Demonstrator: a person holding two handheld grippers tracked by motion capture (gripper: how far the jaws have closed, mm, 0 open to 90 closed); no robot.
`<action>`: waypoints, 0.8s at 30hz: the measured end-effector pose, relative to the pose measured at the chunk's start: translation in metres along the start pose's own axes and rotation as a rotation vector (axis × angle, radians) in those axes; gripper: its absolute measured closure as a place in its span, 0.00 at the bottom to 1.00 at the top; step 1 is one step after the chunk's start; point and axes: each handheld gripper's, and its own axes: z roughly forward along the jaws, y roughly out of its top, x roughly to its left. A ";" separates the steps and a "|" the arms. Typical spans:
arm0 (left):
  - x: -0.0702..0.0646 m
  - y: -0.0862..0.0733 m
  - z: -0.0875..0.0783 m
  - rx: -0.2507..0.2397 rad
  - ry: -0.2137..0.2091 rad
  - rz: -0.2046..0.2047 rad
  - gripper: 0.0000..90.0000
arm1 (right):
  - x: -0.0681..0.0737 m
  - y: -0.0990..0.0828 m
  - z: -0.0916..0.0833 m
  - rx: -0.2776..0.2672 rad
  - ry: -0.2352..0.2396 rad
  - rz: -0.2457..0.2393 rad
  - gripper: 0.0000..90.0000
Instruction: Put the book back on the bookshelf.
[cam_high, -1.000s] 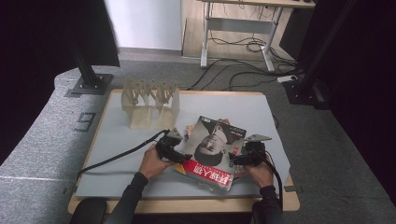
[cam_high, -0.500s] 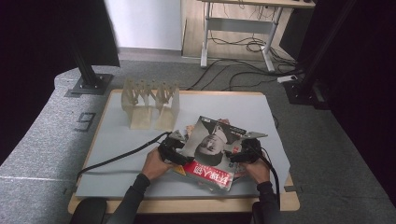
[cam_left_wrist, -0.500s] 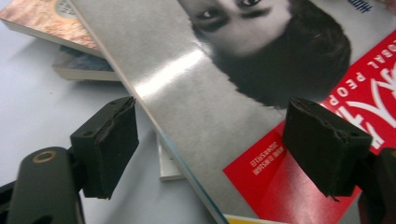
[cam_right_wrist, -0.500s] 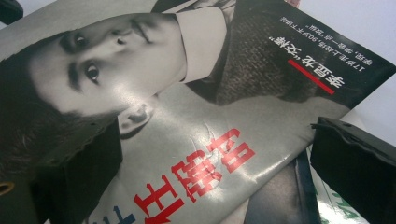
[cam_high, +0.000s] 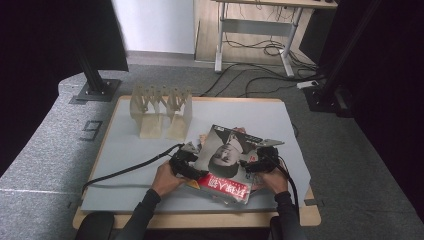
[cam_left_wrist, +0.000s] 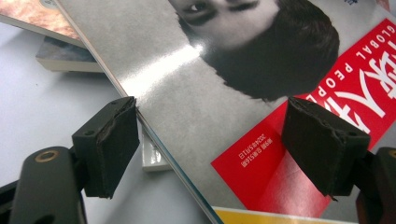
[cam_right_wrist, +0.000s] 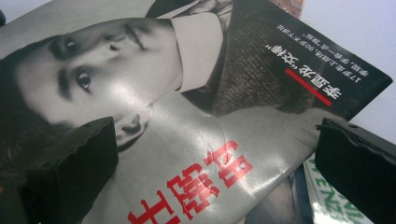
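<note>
Top magazine (cam_high: 227, 160) on a stack near the worktop's (cam_high: 125, 150) front edge, between both grippers. Left gripper (cam_left_wrist: 210, 149) agape, jaws just closing, straddling its edge; right gripper (cam_right_wrist: 215, 163) agape above the cover. One wooden rack (cam_high: 162, 112) at back left.

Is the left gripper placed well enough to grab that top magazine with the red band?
Probably yes. The left gripper has open jaws straddling the edge of the magazine, one pad at its edge, the other above its cover, with nothing between.
</note>
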 end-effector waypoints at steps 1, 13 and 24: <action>-0.001 0.000 0.000 0.001 0.001 0.000 0.21 | 0.000 0.001 0.001 -0.001 -0.001 -0.003 0.00; -0.012 -0.006 -0.002 0.011 -0.009 0.010 0.21 | -0.004 0.011 0.010 0.006 0.001 -0.024 0.00; -0.023 -0.011 -0.003 0.011 -0.046 0.008 0.21 | -0.006 0.021 0.021 0.008 -0.001 -0.016 0.00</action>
